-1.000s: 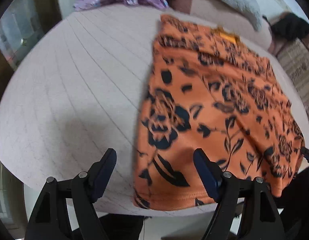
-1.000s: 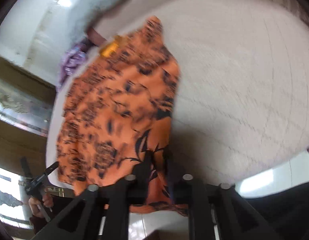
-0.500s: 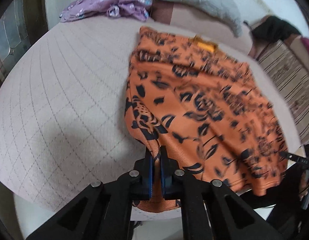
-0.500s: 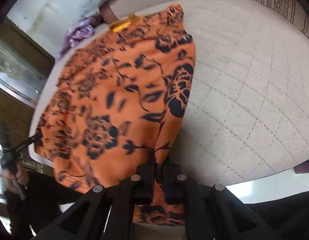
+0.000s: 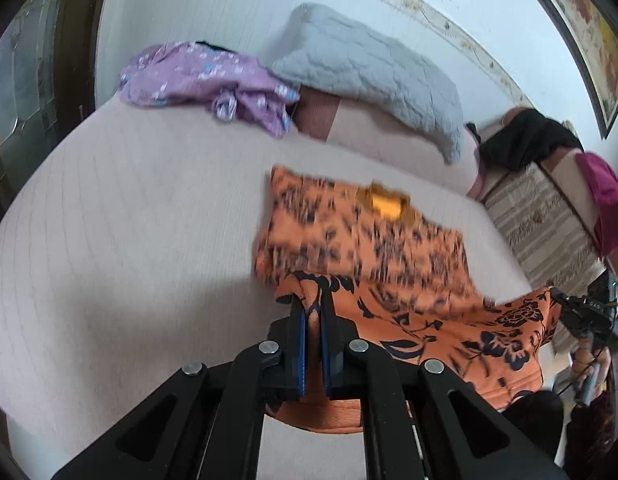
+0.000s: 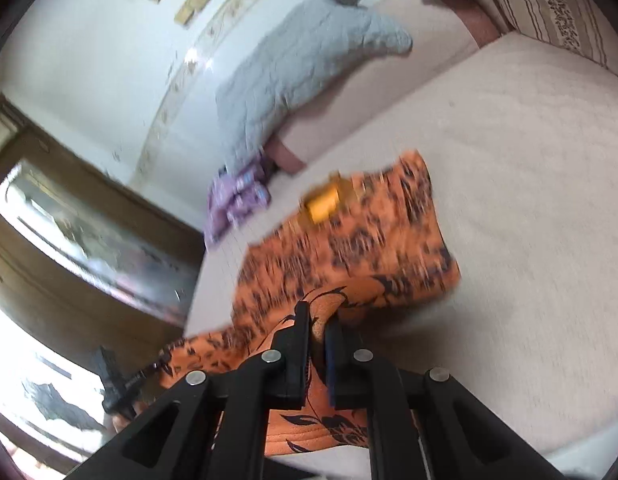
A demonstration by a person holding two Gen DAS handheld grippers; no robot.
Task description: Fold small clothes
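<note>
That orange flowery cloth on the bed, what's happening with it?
A person is folding it with a handheld tool in each hand. The left tool and the right tool are each shut on a near corner of the orange floral garment, with the near edge raised off the bed. The far part, with its yellow label, lies on the cover. A purple garment and a grey pillow sit untouched at the head of the bed.
</note>
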